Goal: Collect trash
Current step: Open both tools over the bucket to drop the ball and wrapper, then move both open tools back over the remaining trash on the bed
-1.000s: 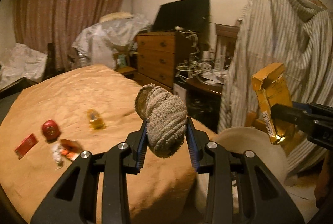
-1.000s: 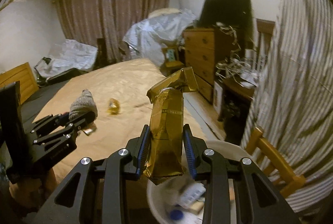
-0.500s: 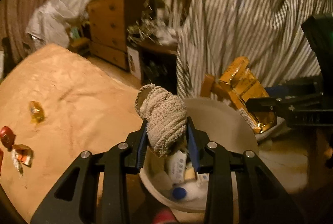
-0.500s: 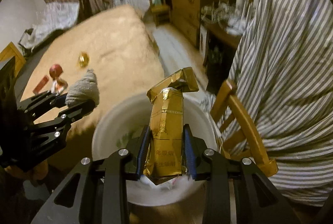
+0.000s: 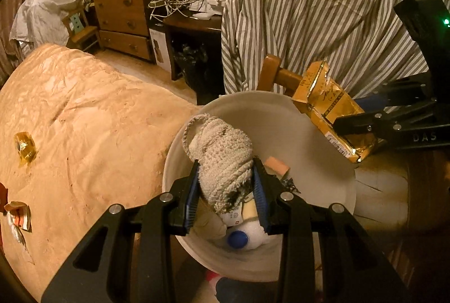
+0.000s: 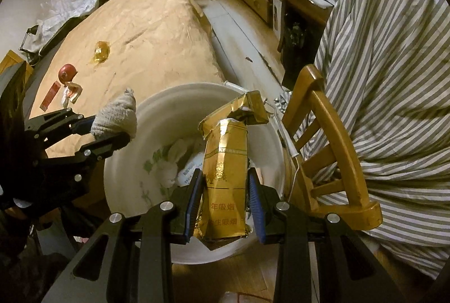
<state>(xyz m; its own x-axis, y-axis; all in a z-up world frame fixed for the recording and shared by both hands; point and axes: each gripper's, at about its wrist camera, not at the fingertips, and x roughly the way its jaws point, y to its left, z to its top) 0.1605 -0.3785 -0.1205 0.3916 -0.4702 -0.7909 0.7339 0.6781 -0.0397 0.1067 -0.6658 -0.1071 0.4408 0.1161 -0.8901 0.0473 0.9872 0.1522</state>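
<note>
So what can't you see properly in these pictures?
- Bottom of the white bin: left wrist view, hidden by the sock and the left tool.
- Gold packet lettering: right wrist view, too small, partly behind the right tool.
- Wrappers: left view, cut off.

You have two claws, the left claw (image 5: 226, 187) and the right claw (image 6: 225, 199). There is one white basin (image 6: 174, 103), one knitted sock (image 5: 222, 154) and one gold cigarette pack (image 6: 226, 176). Five scraps lie on the bed (image 6: 146, 30).

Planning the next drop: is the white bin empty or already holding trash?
Holding trash: the bin has a bottle and wrappers at its bottom.
</note>
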